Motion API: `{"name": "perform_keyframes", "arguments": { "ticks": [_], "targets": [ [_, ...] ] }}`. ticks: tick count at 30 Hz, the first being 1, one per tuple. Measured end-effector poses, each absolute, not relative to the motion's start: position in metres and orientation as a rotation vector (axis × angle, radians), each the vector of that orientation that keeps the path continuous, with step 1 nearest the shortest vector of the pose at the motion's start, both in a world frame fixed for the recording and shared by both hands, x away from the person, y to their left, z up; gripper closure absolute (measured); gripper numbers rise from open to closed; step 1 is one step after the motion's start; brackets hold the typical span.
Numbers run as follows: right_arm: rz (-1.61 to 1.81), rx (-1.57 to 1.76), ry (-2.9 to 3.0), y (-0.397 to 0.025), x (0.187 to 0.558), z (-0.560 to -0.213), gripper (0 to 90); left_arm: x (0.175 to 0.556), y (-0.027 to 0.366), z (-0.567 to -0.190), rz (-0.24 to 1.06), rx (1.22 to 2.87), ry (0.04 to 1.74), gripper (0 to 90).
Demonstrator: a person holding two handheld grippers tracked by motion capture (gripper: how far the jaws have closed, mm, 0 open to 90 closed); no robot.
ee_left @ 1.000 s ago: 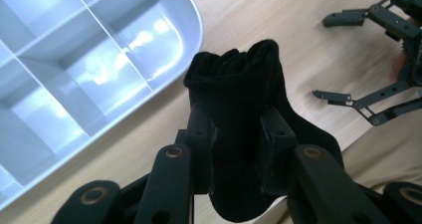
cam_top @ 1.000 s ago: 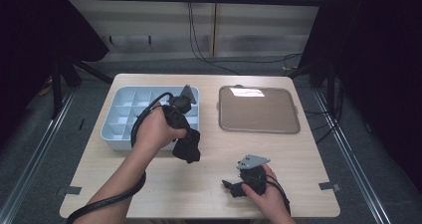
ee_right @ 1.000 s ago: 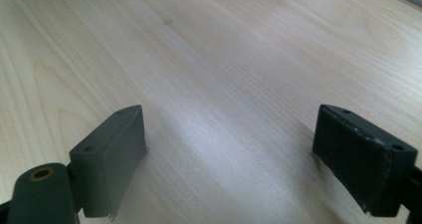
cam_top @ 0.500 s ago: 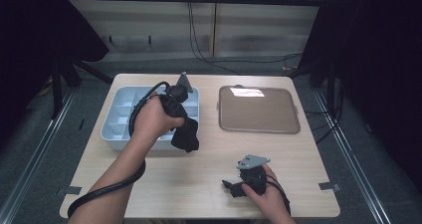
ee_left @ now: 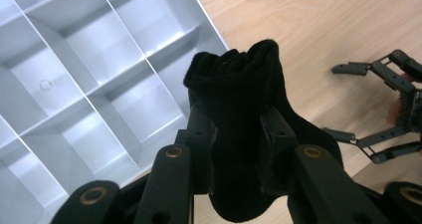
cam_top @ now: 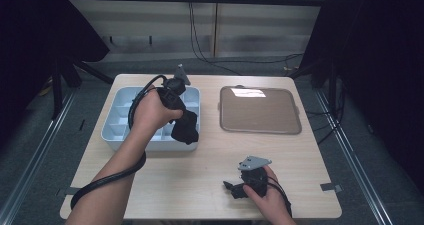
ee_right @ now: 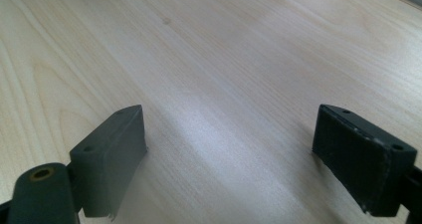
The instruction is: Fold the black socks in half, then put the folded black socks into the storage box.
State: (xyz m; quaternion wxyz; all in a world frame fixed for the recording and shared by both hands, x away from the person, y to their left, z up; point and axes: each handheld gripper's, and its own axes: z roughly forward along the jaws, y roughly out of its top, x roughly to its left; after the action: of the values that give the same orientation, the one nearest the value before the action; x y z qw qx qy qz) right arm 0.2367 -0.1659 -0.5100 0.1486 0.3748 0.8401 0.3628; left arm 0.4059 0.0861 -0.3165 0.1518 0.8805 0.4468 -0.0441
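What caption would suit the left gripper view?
Left gripper clamps a black sock beside the grey divided tray.

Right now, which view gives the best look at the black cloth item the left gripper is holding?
The left gripper view: the black cloth sits close up, bunched and clamped between the left gripper's jaws above the white divided tray. The high view shows it small, hanging over the tray's near right edge. The right gripper view faces bare tabletop.
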Motion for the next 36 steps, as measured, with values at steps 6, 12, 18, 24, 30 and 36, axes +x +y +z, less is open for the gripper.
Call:
{"name": "perform_keyframes", "arguments": {
  "ticks": [6, 12, 18, 24, 30, 36],
  "targets": [
    [1.044, 1.075, 2.416, -0.166, 0.236, -0.510, 13.0, 0.412, 0.085, -0.313, -0.109, 2.518, 1.291, 71.3],
    [1.044, 1.075, 2.416, -0.166, 0.236, -0.510, 13.0, 0.416, 0.084, -0.312, -0.095, 2.517, 1.292, 71.3],
    [1.044, 1.075, 2.416, -0.166, 0.236, -0.510, 13.0, 0.422, 0.085, -0.314, -0.091, 2.506, 1.309, 71.2],
    [1.046, 1.075, 2.416, -0.166, 0.236, -0.510, 13.0, 0.429, 0.083, -0.319, -0.100, 2.510, 1.303, 71.2],
    [1.044, 1.076, 2.416, -0.166, 0.236, -0.510, 13.0, 0.433, 0.081, -0.327, -0.106, 2.512, 1.306, 71.2],
    [1.043, 1.075, 2.416, -0.166, 0.236, -0.510, 13.0, 0.438, 0.078, -0.333, -0.121, 2.509, 1.313, 71.2]
  ]
}}
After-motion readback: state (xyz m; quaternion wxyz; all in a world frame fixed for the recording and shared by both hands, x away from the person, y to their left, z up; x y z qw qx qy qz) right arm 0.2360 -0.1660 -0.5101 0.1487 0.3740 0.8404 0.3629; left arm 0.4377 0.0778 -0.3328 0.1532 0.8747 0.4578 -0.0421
